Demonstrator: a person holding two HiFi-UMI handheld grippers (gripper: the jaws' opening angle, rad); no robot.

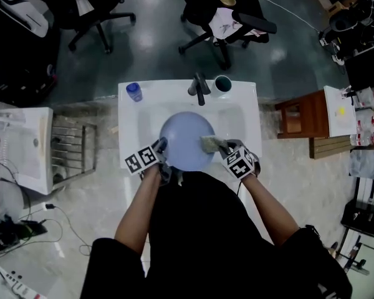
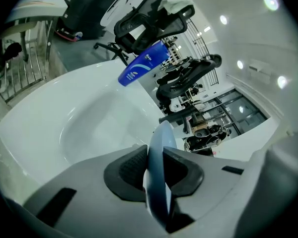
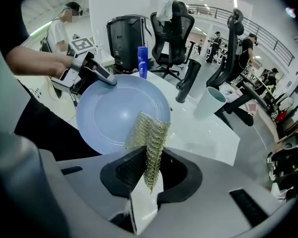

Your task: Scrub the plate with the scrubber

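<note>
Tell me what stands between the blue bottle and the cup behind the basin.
The dark faucet stands between the blue bottle and the cup, nearer the cup; the head view shows it.

My head camera looks steeply down from above the white sink (image 1: 250,108). Each gripper camera sits close behind its own jaws, facing along them. All three views share the blue plate (image 1: 186,141). The right gripper view also catches the left gripper (image 3: 108,80).
</note>
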